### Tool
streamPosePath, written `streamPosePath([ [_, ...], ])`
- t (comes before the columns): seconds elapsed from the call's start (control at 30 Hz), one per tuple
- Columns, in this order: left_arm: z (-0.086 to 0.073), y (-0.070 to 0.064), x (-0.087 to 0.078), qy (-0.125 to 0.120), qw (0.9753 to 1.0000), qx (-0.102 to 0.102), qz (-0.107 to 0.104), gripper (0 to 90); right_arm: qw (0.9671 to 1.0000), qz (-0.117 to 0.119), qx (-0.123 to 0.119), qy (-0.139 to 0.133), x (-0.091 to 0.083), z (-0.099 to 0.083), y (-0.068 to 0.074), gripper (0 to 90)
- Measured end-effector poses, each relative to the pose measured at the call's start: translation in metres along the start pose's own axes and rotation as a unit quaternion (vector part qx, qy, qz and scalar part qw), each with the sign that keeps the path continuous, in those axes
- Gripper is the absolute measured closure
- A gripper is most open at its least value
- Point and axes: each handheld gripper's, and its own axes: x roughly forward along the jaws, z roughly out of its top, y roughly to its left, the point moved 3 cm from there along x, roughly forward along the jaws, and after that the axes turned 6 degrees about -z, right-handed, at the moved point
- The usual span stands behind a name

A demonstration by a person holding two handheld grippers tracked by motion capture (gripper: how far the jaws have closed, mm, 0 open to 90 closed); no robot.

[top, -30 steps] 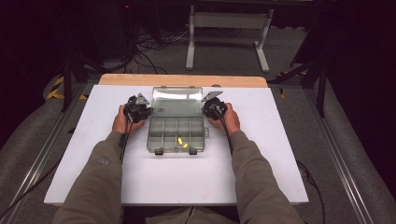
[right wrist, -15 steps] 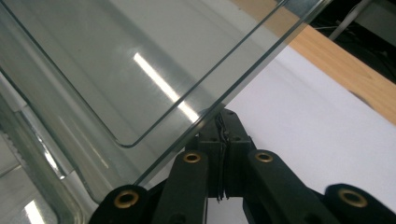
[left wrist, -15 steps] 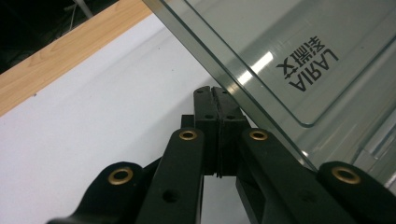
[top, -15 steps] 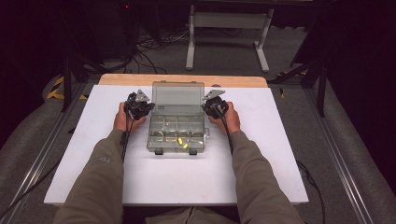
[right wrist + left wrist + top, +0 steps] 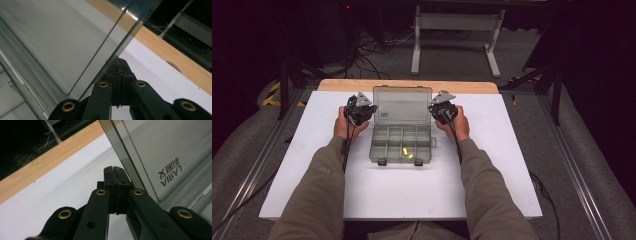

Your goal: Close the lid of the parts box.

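A clear box (image 5: pixel 402 142) sits in the middle of the white counter (image 5: pixel 512 165), a little toward its far side, with its lid (image 5: pixel 402 104) raised and leaning back toward the wooden edge (image 5: pixel 407 85). The lid stands steeply rather than lying flat. The tray has rows of small compartments; two yellow bits (image 5: pixel 406 152) lie in the near row, right of centre. Two dark latches (image 5: pixel 382 162) show on the near wall.

The left tool (image 5: pixel 362 111) is at the lid's left edge, held by the person's left hand (image 5: pixel 343 124). In the left gripper view its tips (image 5: pixel 115 171) are pressed together with no gap and nothing between them; the lid's edge (image 5: pixel 120 150) runs just beside the right one, close enough that touching cannot be ruled out. A label (image 5: pixel 170 171) with printed letters shows through the lid, upside down in this view.

The right tool (image 5: pixel 441 107) is at the lid's right edge, held by the right hand (image 5: pixel 458 124). In the right gripper view its tips (image 5: pixel 119 65) are also closed flat on each other, empty, and the lid's side edge (image 5: pixel 117 40) crosses just over them.

Both forearms in olive sleeves (image 5: pixel 319 190) come up from the near side, one on each side of the box. Cables (image 5: pixel 346 150) trail from the tools along the arms.
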Motion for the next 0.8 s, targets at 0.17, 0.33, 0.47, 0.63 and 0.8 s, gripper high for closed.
streamPosePath([
  [0.17, 0.005, 0.001, -0.007, -0.011, 0.9999, 0.001, 0.007, 89.5, 0.9999, -0.008, 0.000, -0.011, -0.006, 0.005, -0.002, 89.4],
  [0.33, 0.012, 0.002, -0.015, -0.019, 0.9997, 0.008, 0.012, 89.6, 0.9997, -0.013, 0.002, -0.021, -0.011, 0.010, -0.004, 89.8],
  [0.47, 0.018, 0.003, -0.021, -0.028, 0.9994, 0.011, 0.015, 89.6, 0.9995, -0.015, 0.002, -0.029, -0.015, 0.013, -0.005, 89.8],
  [0.63, 0.022, 0.001, -0.025, -0.037, 0.9990, 0.016, 0.019, 89.5, 0.9991, -0.012, 0.004, -0.042, -0.020, 0.017, -0.006, 89.4],
  [0.8, 0.026, -0.001, -0.027, -0.040, 0.9987, 0.023, 0.022, 89.5, 0.9989, -0.010, 0.002, -0.045, -0.024, 0.020, -0.005, 88.8],
])
